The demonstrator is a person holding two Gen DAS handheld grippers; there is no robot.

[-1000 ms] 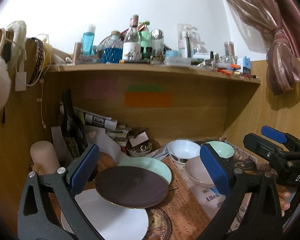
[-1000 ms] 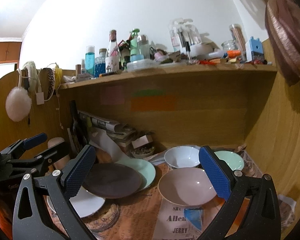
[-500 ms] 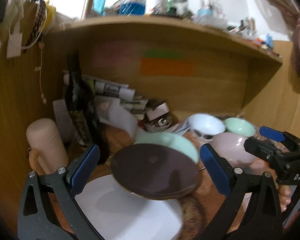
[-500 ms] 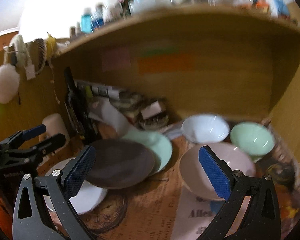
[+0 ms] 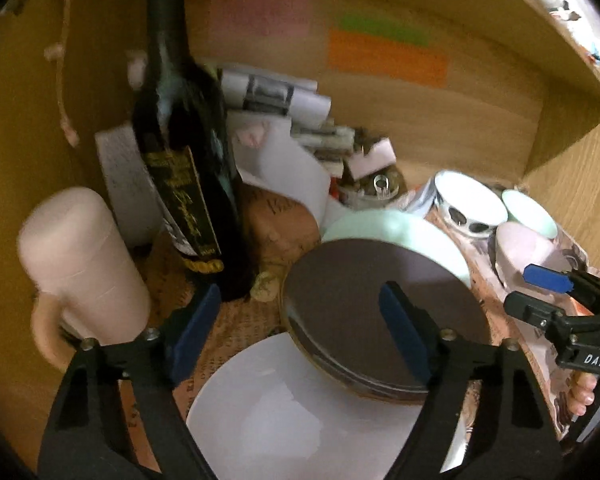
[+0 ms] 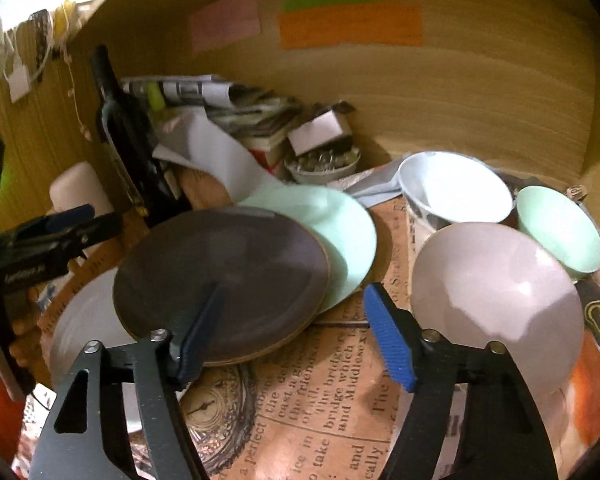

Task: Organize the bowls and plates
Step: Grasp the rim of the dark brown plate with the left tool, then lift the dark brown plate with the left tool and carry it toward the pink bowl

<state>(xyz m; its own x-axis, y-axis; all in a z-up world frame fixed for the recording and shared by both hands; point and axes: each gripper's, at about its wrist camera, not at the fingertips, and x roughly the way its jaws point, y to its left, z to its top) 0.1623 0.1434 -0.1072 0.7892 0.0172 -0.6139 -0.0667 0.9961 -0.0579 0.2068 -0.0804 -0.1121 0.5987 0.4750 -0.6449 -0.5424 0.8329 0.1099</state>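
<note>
overlapping brown plate (image 5: pixel 374 304) edge, left tongs (image 5: pixel 300 332) open.

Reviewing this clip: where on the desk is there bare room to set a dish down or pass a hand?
One free patch: the printed paper in front, between the dark plate and the pink bowl. Elsewhere it is crowded: overlapping plates on the left, three bowls bunched on the right, and the wine bottle and papers behind.

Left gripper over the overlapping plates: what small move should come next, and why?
Probably ease the left gripper down so its open jaws straddle the near rim of the dark plate. That plate lies on top, overlapping the white plate and the mint plate, so it likely has to be lifted first. The right gripper is open and holds nothing.
</note>
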